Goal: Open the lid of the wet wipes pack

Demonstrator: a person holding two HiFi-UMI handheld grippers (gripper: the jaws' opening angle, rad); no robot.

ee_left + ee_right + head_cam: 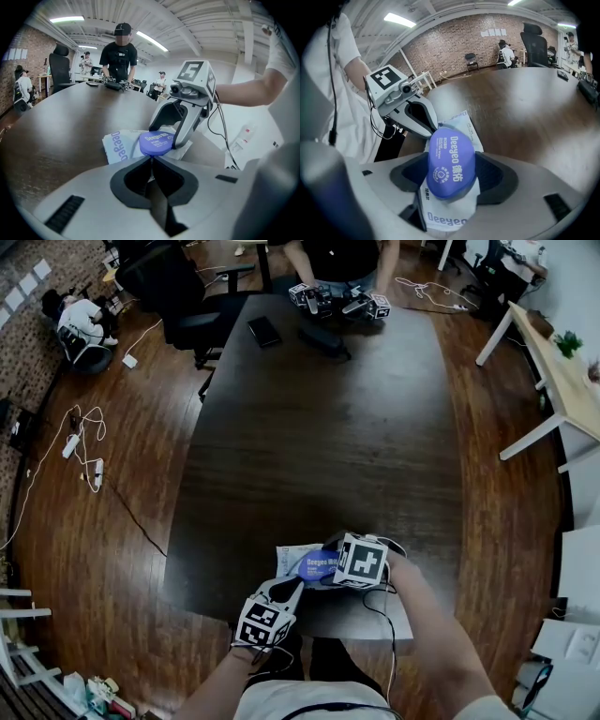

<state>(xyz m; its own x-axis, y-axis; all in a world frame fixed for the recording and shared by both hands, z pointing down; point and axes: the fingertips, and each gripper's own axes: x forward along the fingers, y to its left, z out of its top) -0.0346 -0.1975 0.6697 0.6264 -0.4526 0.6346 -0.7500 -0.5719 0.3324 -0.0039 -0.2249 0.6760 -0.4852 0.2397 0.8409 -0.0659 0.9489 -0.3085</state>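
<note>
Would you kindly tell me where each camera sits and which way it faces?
Head view: on the person's head, facing steeply down at the dark wooden table; forearms, left gripper, right gripper show.
Left gripper view: on the left gripper, facing along its closed jaws over the white wet wipes pack.
Right gripper view: on the right gripper, facing the left gripper; its jaws clasp the blue oval plastic lid.
Shared: both gripper views show pack, lid and the opposite gripper.

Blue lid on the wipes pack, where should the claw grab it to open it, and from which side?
Take the blue lid by its two opposite side edges, coming from above, as the right claw grips it now. It is a thin raised disc on the flat wet wipes pack, so likely only its rim gives purchase.
</note>
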